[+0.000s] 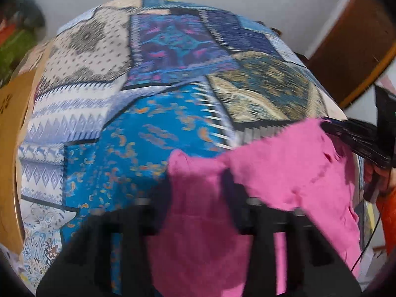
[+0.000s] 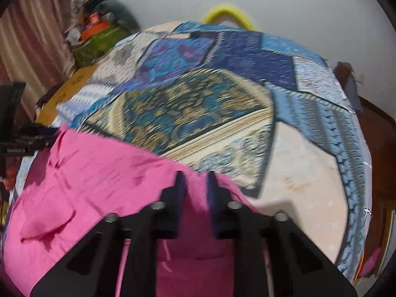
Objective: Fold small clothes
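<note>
A small pink garment (image 1: 292,165) lies near the front of a table covered with a blue patchwork cloth (image 1: 153,123). In the left wrist view my left gripper (image 1: 198,173) is shut on a bunched edge of the pink garment. In the right wrist view my right gripper (image 2: 196,175) is shut on another edge of the garment (image 2: 99,173), with cloth pinched between its fingers. The right gripper also shows at the right edge of the left wrist view (image 1: 356,136). The left gripper also shows at the left edge of the right wrist view (image 2: 27,136). Both views are motion-blurred.
The patchwork cloth (image 2: 222,104) covers most of the table. A yellow curved object (image 2: 230,14) sits behind the far edge. A green and orange pile (image 2: 96,39) stands at the far left, beside a brown cardboard piece (image 1: 12,133). Dark wooden furniture (image 1: 354,39) stands at the right.
</note>
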Tool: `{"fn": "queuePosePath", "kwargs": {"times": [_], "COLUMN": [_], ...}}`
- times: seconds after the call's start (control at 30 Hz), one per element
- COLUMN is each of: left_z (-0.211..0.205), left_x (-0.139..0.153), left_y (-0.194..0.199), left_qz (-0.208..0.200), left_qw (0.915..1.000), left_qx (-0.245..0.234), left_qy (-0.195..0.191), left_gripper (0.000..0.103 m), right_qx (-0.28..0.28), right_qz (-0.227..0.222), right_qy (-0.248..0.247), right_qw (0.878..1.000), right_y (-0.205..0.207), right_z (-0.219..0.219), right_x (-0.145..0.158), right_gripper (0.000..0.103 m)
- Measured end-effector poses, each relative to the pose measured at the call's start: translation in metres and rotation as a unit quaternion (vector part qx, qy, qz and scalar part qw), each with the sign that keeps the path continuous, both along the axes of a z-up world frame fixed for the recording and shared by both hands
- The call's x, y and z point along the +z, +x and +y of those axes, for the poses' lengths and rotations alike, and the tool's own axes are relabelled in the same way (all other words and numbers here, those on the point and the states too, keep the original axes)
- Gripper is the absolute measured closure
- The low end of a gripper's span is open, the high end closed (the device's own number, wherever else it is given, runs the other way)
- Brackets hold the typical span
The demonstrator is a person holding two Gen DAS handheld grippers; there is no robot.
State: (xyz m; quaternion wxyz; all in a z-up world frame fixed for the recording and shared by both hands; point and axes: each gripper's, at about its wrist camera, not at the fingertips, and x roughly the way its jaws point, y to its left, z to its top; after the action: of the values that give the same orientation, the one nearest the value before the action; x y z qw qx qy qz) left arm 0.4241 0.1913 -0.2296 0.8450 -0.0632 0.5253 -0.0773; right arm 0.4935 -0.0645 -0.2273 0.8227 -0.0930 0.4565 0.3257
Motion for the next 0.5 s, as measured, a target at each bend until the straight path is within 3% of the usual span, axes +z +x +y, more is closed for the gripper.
{"fn": "queuePosePath", "kwargs": {"times": [0.03,0.13,0.2,0.37,0.5], "left_z": [-0.007,-0.027,-0.037,-0.037,-0.033], "left_x": [0.003,0.019,0.041,0.095,0.107], "left_y": [-0.002,-0.01,-0.019,-0.031,-0.022], "left_qz": [-0.002,-0.024,-0.069,-0.163,-0.188], "left_qw": [0.9999,0.9969,0.9902,0.9786,0.9728], "left_qx": [-0.006,-0.018,-0.014,0.019,0.036], "left_qy": [0.012,0.072,0.12,0.123,0.13], "left_gripper": [0.092,0.094,0.094,0.094,0.094], "right_qx": [0.011,0.029,0.026,-0.002,-0.028], "right_qz": [-0.007,-0.04,-0.072,-0.146,-0.194], "right_qy": [-0.007,-0.027,-0.027,0.012,0.026], "right_qw": [1.0,0.998,0.997,0.989,0.98], "right_y": [-0.006,-0.017,-0.02,-0.022,-0.022], "right_z": [0.004,0.01,0.01,-0.003,-0.009], "right_x": [0.001,0.012,0.027,0.079,0.099], "right_gripper": [0.093,0.095,0.095,0.096,0.096]}}
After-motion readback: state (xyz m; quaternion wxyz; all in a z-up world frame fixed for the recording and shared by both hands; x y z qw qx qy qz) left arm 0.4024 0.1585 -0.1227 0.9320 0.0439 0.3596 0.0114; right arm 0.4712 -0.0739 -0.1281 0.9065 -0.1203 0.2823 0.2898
